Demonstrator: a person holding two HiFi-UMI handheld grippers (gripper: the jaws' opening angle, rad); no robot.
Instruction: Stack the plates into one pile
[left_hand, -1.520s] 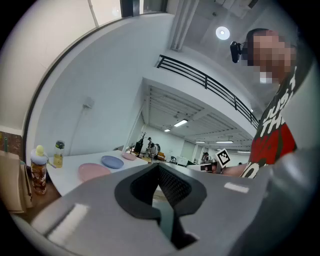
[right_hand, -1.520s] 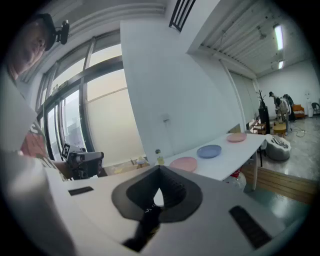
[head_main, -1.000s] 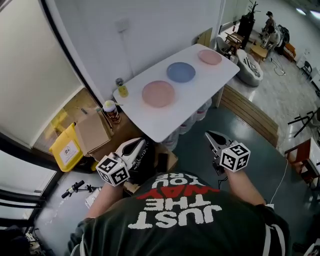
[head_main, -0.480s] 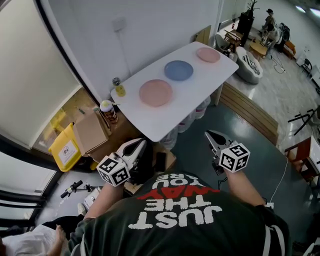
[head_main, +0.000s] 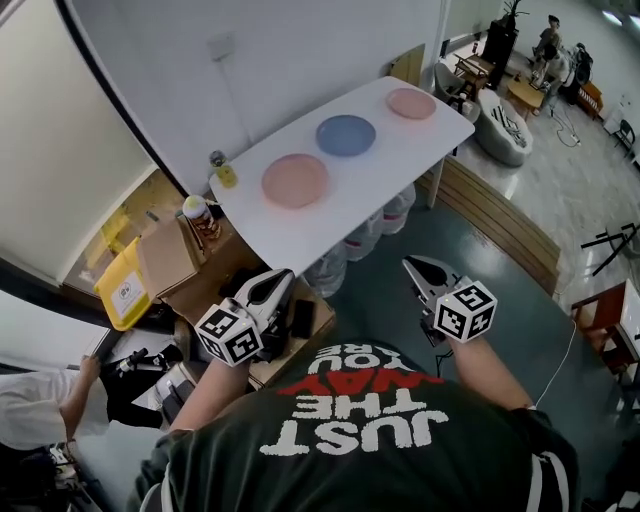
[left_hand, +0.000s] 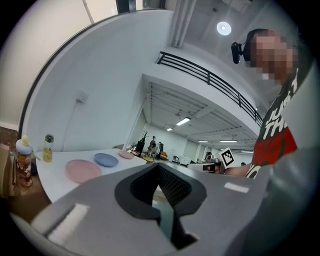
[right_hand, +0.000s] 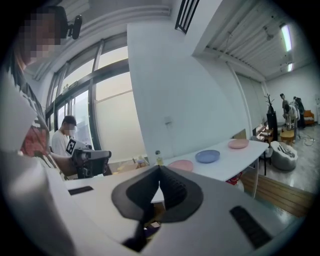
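Note:
Three plates lie in a row on a white table (head_main: 370, 195): a large pink plate (head_main: 295, 180) nearest, a blue plate (head_main: 346, 135) in the middle, a small pink plate (head_main: 411, 103) farthest. The same row shows in the left gripper view as large pink plate (left_hand: 82, 170), blue plate (left_hand: 106, 160) and small pink plate (left_hand: 127, 155), and in the right gripper view as pink plate (right_hand: 181, 165), blue plate (right_hand: 207, 156), small pink plate (right_hand: 238, 144). My left gripper (head_main: 278, 279) and right gripper (head_main: 410, 266) are both shut and empty, held well short of the table.
A small yellow bottle (head_main: 224, 172) stands at the table's left end. Cardboard boxes (head_main: 170, 255), a yellow box (head_main: 122, 290) and a bottle (head_main: 197, 213) sit on the floor at the left. Water jugs (head_main: 365, 235) stand under the table. A person (head_main: 40, 405) crouches at lower left.
The view has shifted: table and plates sit slightly higher and further left. A crouching person has come into view at lower left. Both grippers stay shut.

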